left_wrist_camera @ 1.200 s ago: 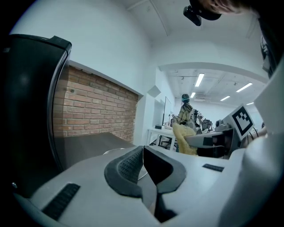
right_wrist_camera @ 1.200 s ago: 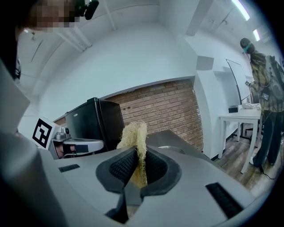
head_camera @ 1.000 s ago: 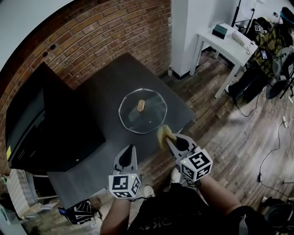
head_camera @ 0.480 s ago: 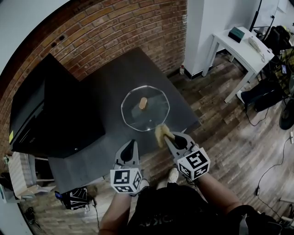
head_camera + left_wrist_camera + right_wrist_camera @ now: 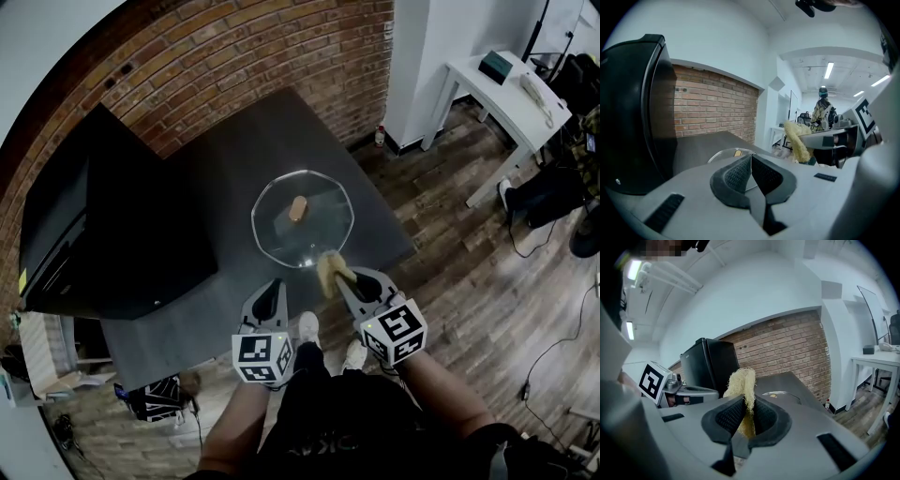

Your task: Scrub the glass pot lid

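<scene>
A round glass pot lid [image 5: 302,217] with a tan knob [image 5: 298,207] lies flat on the dark grey table [image 5: 216,178]; it also shows as the lid [image 5: 723,154] and the lid [image 5: 782,395] in the gripper views. My right gripper [image 5: 343,277] is shut on a yellow loofah scrubber [image 5: 329,269], held just past the lid's near edge; the scrubber [image 5: 740,391] sticks up between the jaws. My left gripper [image 5: 269,299] is shut with nothing in it, hanging near the table's front edge, left of the right one.
A large black appliance [image 5: 103,234] stands on the table's left part, against the brick wall [image 5: 234,56]. A white side table [image 5: 511,98] with small items stands at the far right on the wood floor. A person [image 5: 822,112] stands far off in the room.
The view has shifted so the lid and table sit slightly higher and further right. Both grippers stay close to the table's near edge, the right one still holding the scrubber.
</scene>
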